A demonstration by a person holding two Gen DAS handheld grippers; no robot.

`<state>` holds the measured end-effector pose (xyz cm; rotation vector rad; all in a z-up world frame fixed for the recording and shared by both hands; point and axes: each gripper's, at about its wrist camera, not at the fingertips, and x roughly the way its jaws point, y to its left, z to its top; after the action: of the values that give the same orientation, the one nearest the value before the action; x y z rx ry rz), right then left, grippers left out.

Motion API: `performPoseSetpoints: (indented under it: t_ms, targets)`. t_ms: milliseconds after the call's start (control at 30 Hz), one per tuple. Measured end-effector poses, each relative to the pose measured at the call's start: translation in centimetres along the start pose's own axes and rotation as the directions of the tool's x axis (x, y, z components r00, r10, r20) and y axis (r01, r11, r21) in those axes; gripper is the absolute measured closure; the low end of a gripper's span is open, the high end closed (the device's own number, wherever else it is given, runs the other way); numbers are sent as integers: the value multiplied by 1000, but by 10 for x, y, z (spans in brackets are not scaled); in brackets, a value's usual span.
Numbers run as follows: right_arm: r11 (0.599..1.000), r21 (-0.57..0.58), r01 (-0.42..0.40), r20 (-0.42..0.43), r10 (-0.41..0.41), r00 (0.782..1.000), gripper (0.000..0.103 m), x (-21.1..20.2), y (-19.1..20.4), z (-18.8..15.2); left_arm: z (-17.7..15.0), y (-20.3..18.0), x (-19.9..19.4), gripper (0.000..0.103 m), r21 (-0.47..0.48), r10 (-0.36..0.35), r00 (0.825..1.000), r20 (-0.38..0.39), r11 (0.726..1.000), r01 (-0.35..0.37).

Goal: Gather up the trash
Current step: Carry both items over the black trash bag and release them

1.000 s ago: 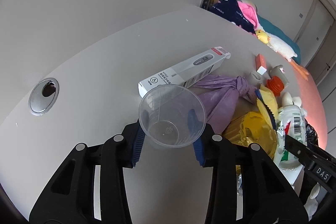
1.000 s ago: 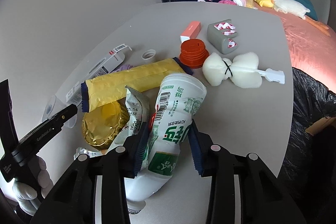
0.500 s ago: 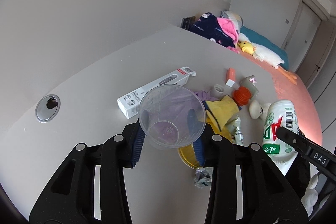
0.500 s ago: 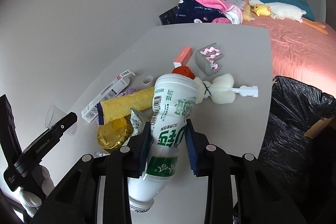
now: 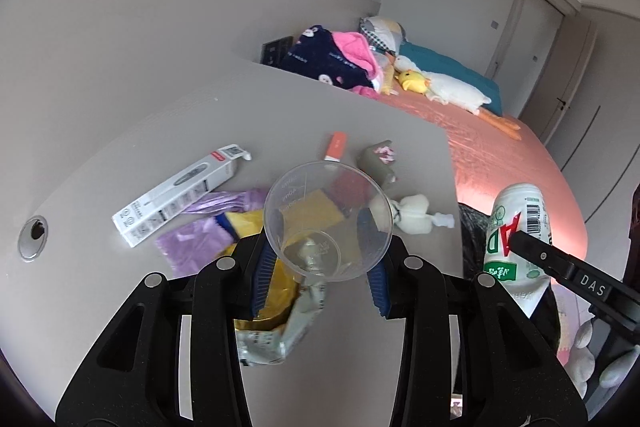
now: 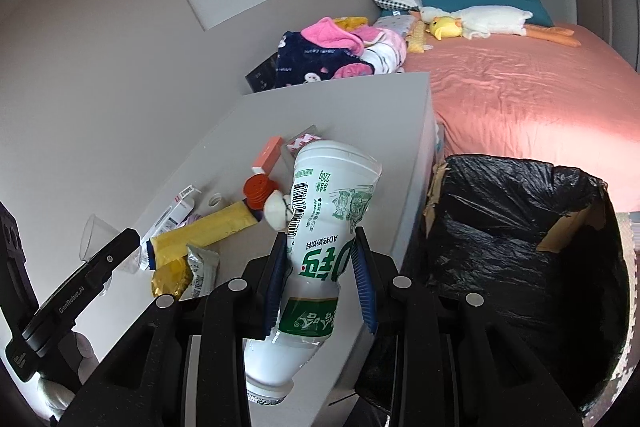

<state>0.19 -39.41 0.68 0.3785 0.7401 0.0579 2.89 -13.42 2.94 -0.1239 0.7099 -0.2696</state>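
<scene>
Your right gripper (image 6: 320,283) clamps the light, crushable bottle (image 6: 324,255) mid-label between its fingers. Your left gripper (image 5: 320,259) pinches the thin, flexible cup (image 5: 326,223); grip gently.

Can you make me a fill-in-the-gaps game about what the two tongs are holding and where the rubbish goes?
1. The left tongs are shut on a clear plastic ____.
2. The right tongs are shut on a white and green ____.
3. The bin beside the table is lined with a bag whose colour is ____.
4. The yellow packet lies on the ____.

Missing words: cup, bottle, black, table
</scene>
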Motion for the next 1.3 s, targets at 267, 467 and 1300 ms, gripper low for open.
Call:
performPoseSetpoints:
  t_ms: [267,467,1300]
  targets:
    - [994,89,69,49,-74,996,69,-23,-47,8,2,-67,19,64,91,-126,991,-43,987,130]
    - [979,165,124,76,-138,988,69,-37,-85,14,-3,-112,32,64,145,-228,969,-98,960,241]
    - [918,291,270,112,-313,943,35,-69,-151,15,-36,-187,54,7,267,-355,904,-237,872,412]
